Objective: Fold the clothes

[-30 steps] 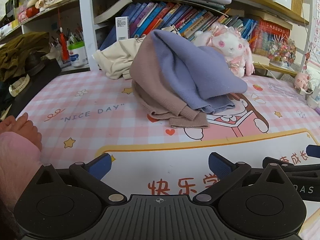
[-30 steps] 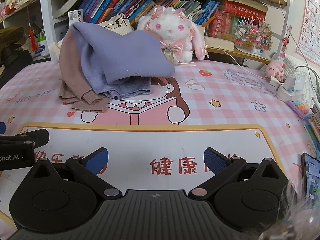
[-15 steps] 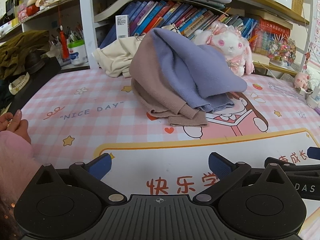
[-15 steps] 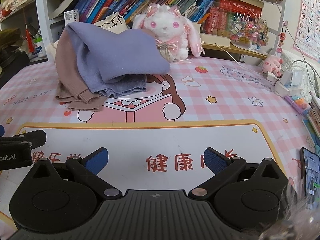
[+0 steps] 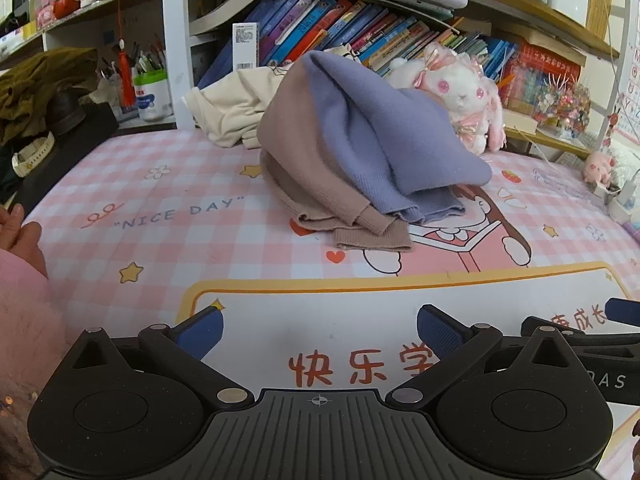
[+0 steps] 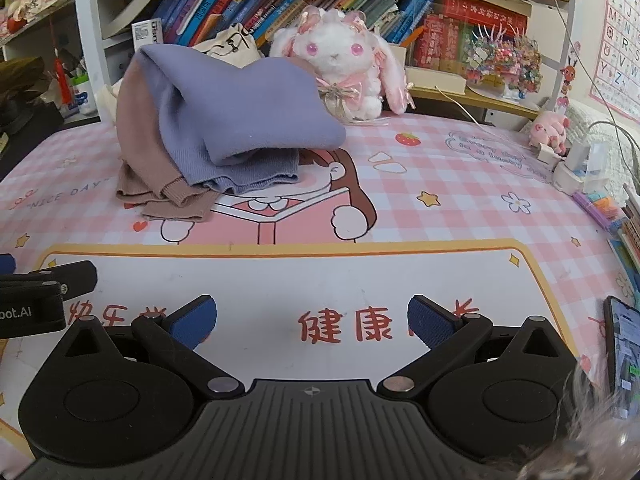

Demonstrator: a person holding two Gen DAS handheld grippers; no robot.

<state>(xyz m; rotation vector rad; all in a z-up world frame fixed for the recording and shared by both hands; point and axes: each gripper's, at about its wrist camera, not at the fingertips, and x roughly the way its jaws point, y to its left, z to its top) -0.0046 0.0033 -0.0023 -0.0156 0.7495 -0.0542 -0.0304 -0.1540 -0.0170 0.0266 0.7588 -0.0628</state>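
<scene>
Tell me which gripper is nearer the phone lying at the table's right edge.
Right. The right gripper hovers open over the mat's white panel, with the phone just off its right side. The left gripper, also open, sits farther left, beyond the right one.

Lavender sweater (image 5: 384, 136) over mauve sweater (image 5: 304, 160) (pink-checked mat (image 5: 168, 196) beneath).

I see a desk covered by a pink checked mat (image 5: 168, 184), cartoon print at centre, white panel with red characters near me. Far side: white-framed bookshelf (image 5: 176, 40) with wooden boards, packed with leaning books (image 6: 248, 4). Pen cup (image 5: 150, 88) far left. Plush rabbit (image 6: 340, 60) against the shelf. Alphabet poster (image 6: 624, 32) on right wall. Phone (image 6: 624, 352) near right edge. Lighting even.
</scene>
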